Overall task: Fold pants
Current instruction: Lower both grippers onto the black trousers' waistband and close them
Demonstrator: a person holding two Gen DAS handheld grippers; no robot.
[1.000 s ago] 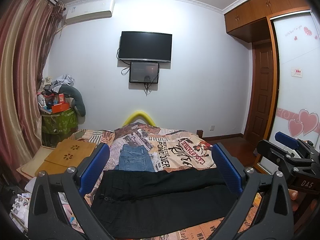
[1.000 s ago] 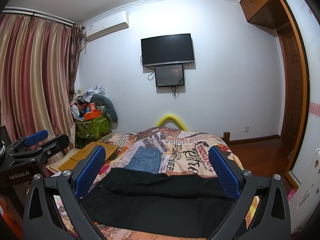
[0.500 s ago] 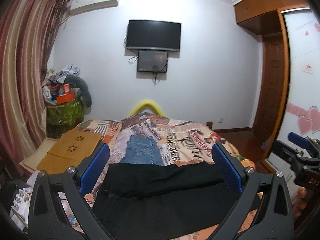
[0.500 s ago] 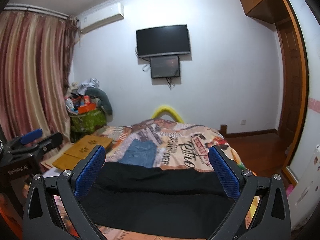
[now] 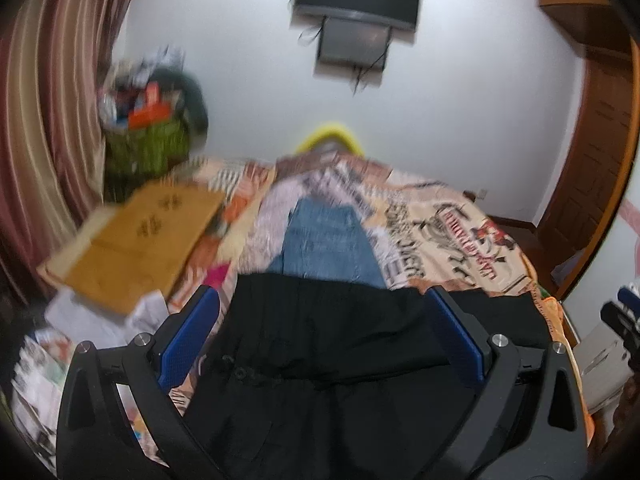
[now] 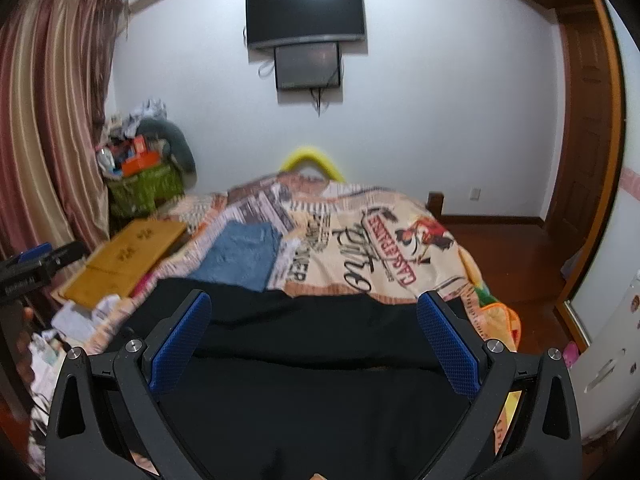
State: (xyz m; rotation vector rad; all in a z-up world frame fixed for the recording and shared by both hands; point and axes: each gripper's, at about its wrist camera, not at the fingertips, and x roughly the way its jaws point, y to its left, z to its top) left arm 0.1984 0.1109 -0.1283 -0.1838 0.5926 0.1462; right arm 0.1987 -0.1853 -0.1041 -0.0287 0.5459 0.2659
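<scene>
The blue fingers [image 5: 188, 340] of the left gripper [image 5: 320, 336] are spread wide and hold nothing; the right gripper [image 6: 316, 336] has its fingers [image 6: 182, 340] just as far apart, also empty. Both hover over the black pants [image 5: 340, 360], which lie flat across the near end of the bed [image 5: 460, 232]. The pants' long axis runs side to side across the bed. In the left view a row of buttons sits towards the left, so the waist seems to lie on that side, with the rest stretching away to the right; a lengthwise fold or seam crosses the cloth. In the right view the pants [image 6: 320, 360] fill the space between and beneath the fingers, reaching nearly to the bed's right edge.

Just beyond the pants lie folded jeans [image 5: 328, 244], their near edge touching or slightly under the black cloth. The bed is covered by a blanket [image 6: 380, 240] printed with lettering. A wooden board [image 5: 136, 244] rests at the left side of the bed, with papers strewn below it. Farther back stand a green basket [image 6: 144, 188] heaped with clutter, striped curtains [image 6: 44, 140], a white wall with a TV [image 6: 306, 14] and a smaller screen under it, and a wooden door [image 6: 584, 140] on the right.

Both grippers point forward and tilt down towards the bed. Each appears at the edge of the other's view. The left view is blurred.
</scene>
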